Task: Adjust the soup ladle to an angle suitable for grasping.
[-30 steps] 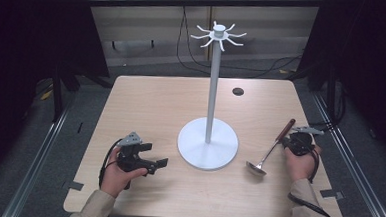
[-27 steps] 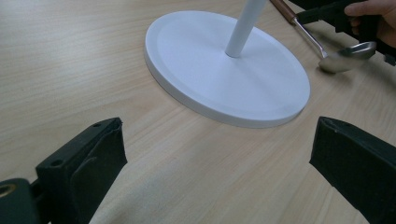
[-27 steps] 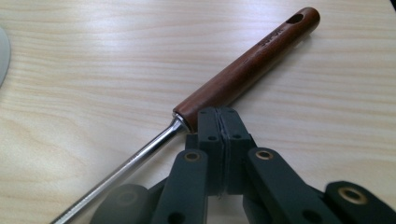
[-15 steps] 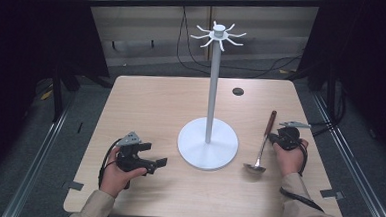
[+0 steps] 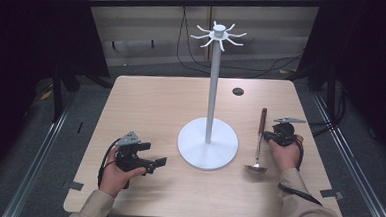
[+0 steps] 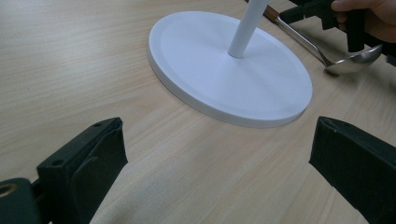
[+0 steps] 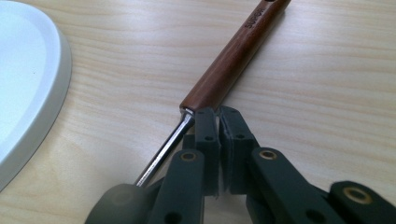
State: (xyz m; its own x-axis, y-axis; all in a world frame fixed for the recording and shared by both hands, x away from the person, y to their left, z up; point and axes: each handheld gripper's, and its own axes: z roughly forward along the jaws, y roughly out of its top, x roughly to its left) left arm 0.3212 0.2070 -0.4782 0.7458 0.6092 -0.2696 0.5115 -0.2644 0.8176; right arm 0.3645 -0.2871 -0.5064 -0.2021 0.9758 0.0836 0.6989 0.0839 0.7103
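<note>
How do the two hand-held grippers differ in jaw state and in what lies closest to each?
The left hand-held gripper has its jaws wide apart with bare table between them; the right hand-held gripper has its jaws shut together. The left points toward the white stand base; the right sits against the ladle, beside its wooden handle. Both are black, and each is held in one hand low over the table.

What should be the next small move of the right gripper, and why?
Probably open the jaws and set them around the ladle's wooden handle: the right gripper is shut with nothing between its jaws, its tips just beside the handle's lower end on the table.
</note>
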